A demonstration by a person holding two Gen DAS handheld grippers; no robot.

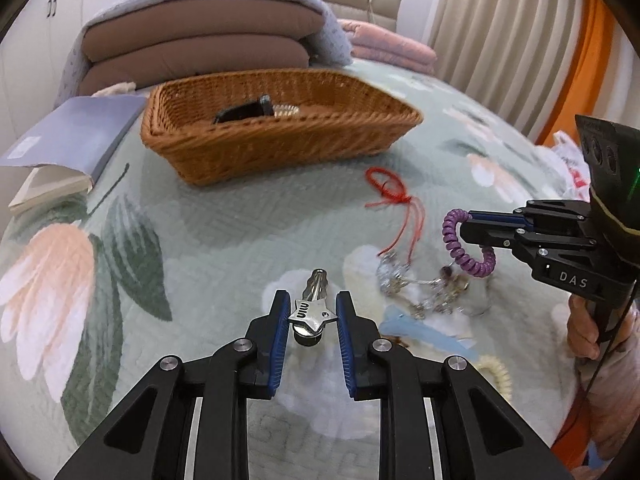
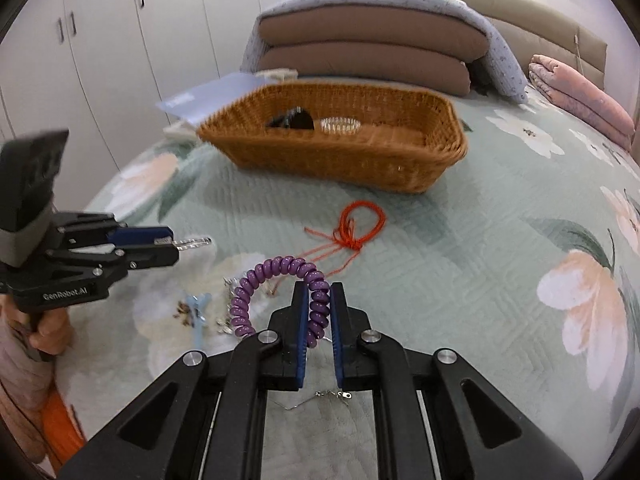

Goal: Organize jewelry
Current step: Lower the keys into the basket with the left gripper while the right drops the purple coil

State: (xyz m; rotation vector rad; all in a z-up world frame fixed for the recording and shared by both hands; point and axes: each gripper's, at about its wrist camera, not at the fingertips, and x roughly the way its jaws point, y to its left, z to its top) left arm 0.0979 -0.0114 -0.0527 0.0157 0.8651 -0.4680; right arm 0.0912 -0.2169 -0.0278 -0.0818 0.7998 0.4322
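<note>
The left gripper (image 1: 313, 312) is clamping a silver star-topped hair clip (image 1: 311, 312) between its blue pads, above the floral quilt (image 1: 200, 232). The right gripper (image 2: 319, 312) is pinching a purple spiral hair tie (image 2: 280, 276), holding it above a tangle of silver jewelry (image 1: 420, 288). A red string bracelet (image 2: 356, 228) is lying before the wicker basket (image 2: 340, 160).

basket (image 1: 280, 148) behind cord bracelet (image 1: 386, 190) | book (image 1: 72, 140) left of basket
</note>
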